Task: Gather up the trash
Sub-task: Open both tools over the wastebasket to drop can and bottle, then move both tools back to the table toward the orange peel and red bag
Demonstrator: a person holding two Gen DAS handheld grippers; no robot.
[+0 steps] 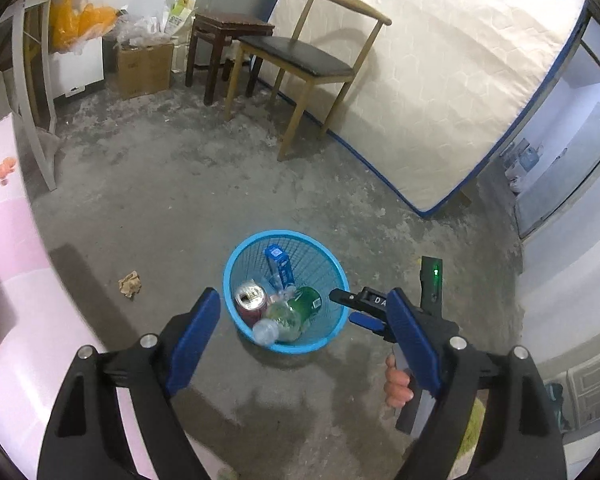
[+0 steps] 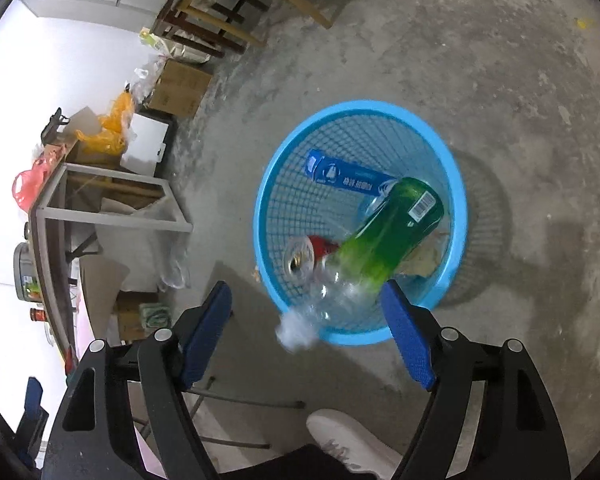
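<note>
A blue mesh basket [image 1: 332, 276] [image 2: 458, 184] stands on the concrete floor. In it lie a green plastic bottle [image 1: 300, 312] [image 2: 388, 232], a red can [image 1: 251, 300] [image 2: 300, 258] and a blue carton [image 1: 279, 266] [image 2: 348, 176]. A crumpled brown paper [image 1: 130, 283] lies on the floor left of the basket. My left gripper [image 1: 306, 318] is open and empty above the basket. My right gripper [image 2: 306, 300] is open and empty just over the basket's near rim; it also shows in the left wrist view [image 1: 342, 306] at the basket's right side. The bottle is blurred.
A wooden chair [image 1: 300, 60] and a dark stool [image 1: 224, 36] stand at the back before a leaning mattress [image 1: 440, 80]. Boxes and bags [image 1: 140, 64] pile in the back left corner. A pink bed [image 1: 16, 280] lies left. A table frame [image 2: 112, 212] and a shoe [image 2: 348, 440] are near.
</note>
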